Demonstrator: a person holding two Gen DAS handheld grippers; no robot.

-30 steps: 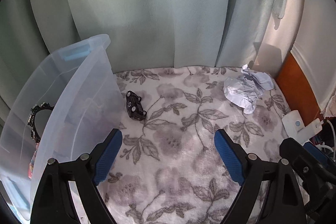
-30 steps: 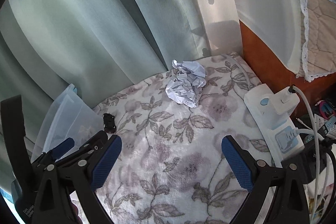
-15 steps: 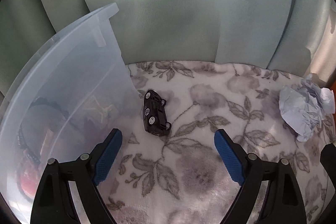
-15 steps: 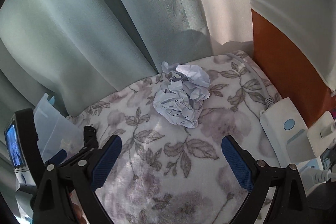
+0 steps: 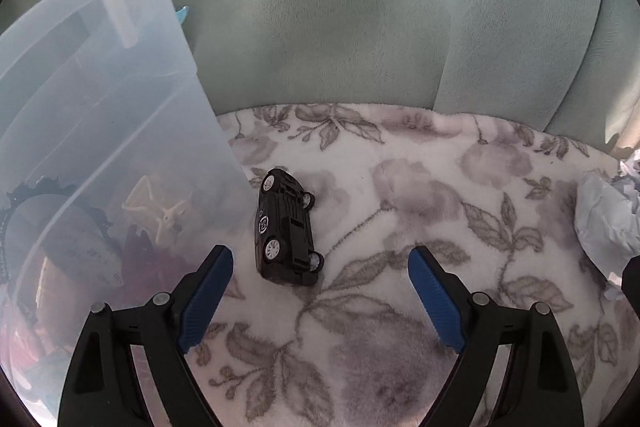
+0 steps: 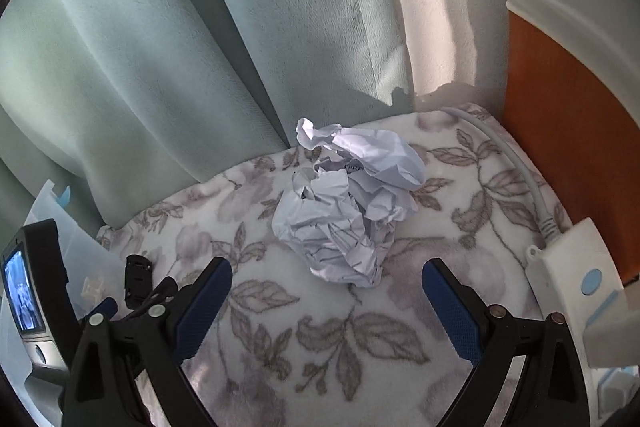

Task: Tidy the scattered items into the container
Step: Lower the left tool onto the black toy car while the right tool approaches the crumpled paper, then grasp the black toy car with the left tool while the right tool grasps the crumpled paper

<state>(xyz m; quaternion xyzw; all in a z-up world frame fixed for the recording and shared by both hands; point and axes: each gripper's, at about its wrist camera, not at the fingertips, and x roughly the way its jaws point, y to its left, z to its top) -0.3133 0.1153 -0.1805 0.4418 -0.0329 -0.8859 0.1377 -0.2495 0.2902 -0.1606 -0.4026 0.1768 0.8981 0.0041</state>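
Both your hands are closing in since a second ago: the toy car (image 5: 286, 229) is sitting much larger and lower in the left wrist view, and the crumpled paper (image 6: 348, 205) is filling the middle of the right wrist view.

Left gripper (image 5: 320, 301): jaws are standing wide, nothing between the pads. The car is lying on its side on the floral blanket (image 5: 420, 227), just beyond the fingertips and off toward the left finger (image 5: 206, 297). Its long axis is running nearly straight away from you, along the line the fingers are pointing, so the pads are lining up to close across its narrow width. It is resting just beside the wall of the clear plastic container (image 5: 120, 107), possibly touching it; the fisheye edge is making that hard to judge.

Right gripper (image 6: 326, 307): equally wide, holding nothing. The paper is lying just ahead, roughly centred between the fingers, apart from them.

The left hand is nearer the car, the right nearer the paper. A white power strip (image 6: 580, 267) is sitting to the right of the paper.
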